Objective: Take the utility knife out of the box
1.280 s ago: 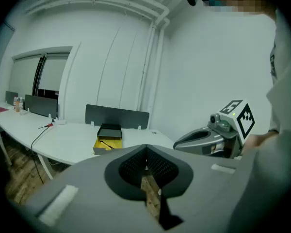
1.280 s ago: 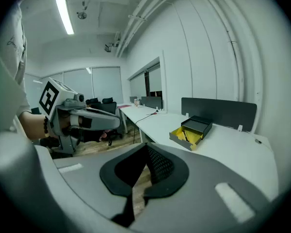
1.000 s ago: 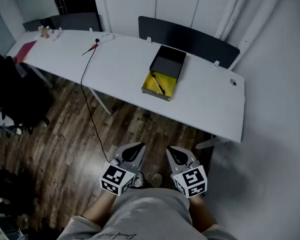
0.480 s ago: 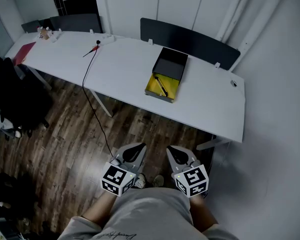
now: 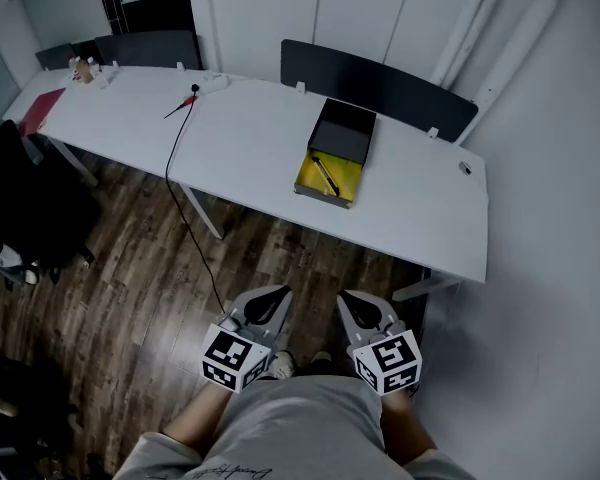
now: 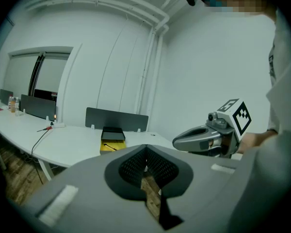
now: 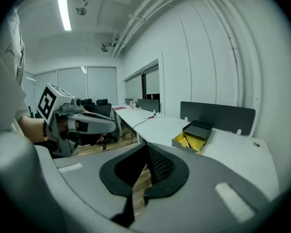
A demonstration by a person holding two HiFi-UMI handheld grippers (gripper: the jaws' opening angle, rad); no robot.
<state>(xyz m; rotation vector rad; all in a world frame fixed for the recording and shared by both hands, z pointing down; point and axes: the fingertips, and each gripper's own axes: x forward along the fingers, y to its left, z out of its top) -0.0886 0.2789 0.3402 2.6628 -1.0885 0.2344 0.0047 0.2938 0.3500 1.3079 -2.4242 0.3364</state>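
Observation:
An open box lies on the white table, its black half behind its yellow-lined half. The utility knife lies slantwise on the yellow lining. Both grippers are held low in front of the person's body, over the wooden floor and well short of the table. The left gripper is shut and empty, and so is the right gripper. The left gripper view shows the box far ahead past the shut jaws. In the right gripper view the box sits ahead to the right.
A black cable runs from a red-tipped tool over the table's front edge to the floor. Dark partition panels stand behind the table. Black chairs and bags crowd the left. A wall closes the right side.
The table and box have slid slightly up and right in the head view as the person moves toward them. Both grippers keep their place before the body, jaws still shut.

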